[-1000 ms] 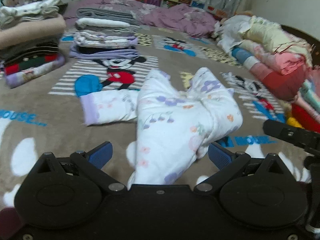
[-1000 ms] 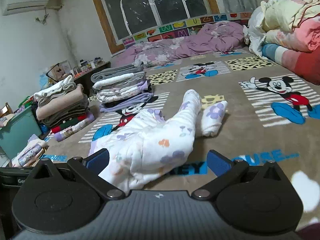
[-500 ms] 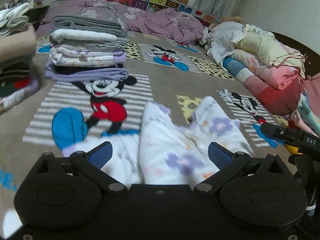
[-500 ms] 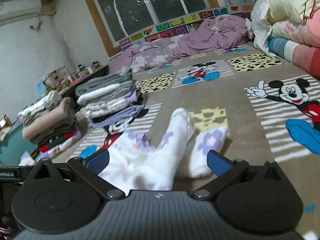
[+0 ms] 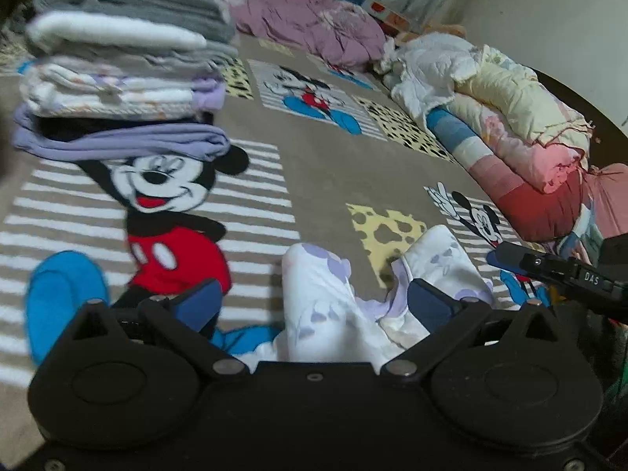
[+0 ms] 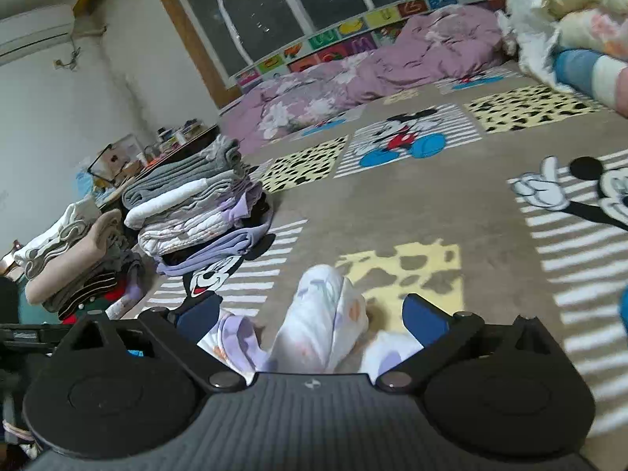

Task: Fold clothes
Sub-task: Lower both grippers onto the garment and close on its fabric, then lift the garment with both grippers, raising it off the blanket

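Taupe cartoon blanket (image 5: 325,165) | folded stack (image 6: 196,212) | both hand-held grippers (image 5: 312,302) (image 6: 312,316) spread apart

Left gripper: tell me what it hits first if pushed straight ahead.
The left gripper would first meet the white floral garment already bunched between its open fingers; beyond lies bare blanket, though depth is unclear.

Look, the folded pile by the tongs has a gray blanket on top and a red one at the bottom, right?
Not quite. The pile does have a gray blanket on top, but the bottom piece is light purple, not red. The left wrist view shows this best.
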Action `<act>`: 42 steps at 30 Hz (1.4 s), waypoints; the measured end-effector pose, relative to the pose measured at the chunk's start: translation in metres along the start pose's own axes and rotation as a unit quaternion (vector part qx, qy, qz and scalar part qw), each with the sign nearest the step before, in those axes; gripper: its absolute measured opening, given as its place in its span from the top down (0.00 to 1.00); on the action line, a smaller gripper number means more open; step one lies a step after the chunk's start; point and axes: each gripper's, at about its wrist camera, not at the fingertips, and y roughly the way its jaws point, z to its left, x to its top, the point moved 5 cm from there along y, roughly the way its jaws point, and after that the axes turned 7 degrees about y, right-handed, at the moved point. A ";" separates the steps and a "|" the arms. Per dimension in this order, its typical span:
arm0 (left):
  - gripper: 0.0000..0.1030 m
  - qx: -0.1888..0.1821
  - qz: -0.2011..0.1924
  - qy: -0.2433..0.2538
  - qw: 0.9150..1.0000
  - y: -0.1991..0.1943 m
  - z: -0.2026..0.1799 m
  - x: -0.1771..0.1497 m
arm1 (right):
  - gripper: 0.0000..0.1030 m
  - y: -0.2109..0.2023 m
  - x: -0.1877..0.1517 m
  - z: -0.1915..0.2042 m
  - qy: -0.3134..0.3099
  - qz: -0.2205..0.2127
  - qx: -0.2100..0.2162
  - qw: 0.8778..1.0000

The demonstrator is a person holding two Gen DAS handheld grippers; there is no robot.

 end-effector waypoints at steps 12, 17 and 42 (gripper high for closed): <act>0.30 -0.035 0.043 0.025 0.998 0.047 0.000 -0.004 | 0.26 0.045 -0.010 -0.004 -0.001 0.059 0.042 0.997; 0.66 -0.030 0.038 0.032 0.998 0.047 0.000 -0.007 | 0.55 0.051 -0.019 -0.002 -0.005 0.066 0.042 0.997; 0.87 -0.001 -0.114 0.074 0.991 -0.112 -0.053 0.088 | 0.80 -0.053 0.063 0.088 -0.012 -0.036 0.125 0.991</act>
